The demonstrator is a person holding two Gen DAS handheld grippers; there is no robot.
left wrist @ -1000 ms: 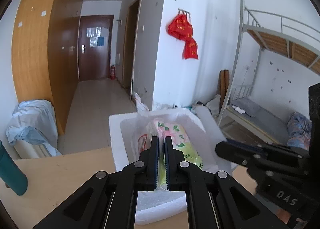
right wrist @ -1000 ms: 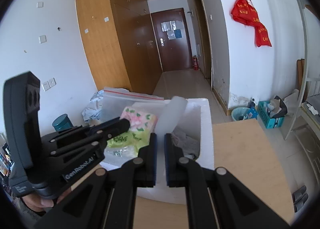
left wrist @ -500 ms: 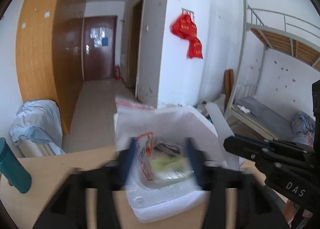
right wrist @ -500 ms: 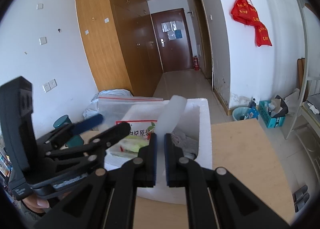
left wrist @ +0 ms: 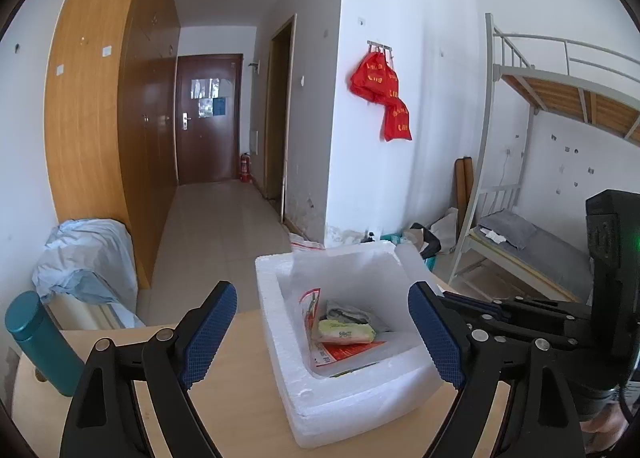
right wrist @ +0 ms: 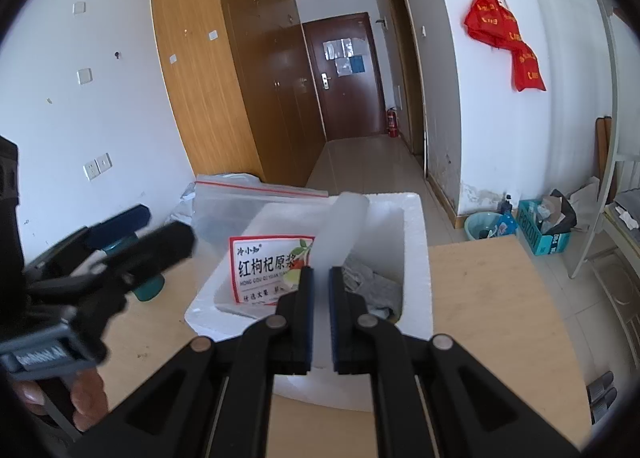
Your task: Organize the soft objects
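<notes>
While the left tool (left wrist: 322, 334) opens (nothing between), the packet (left wrist: 347, 331) lies below.

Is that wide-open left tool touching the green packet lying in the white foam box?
Apart. In the left wrist view the left tool is opening, nothing between its blue pads, and the green packet lies down in the foam box.

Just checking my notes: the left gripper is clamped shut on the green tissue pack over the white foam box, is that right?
Not quite. The left gripper is opening and holds nothing; the green tissue pack lies loose inside the white foam box, as the left wrist view shows.
</notes>
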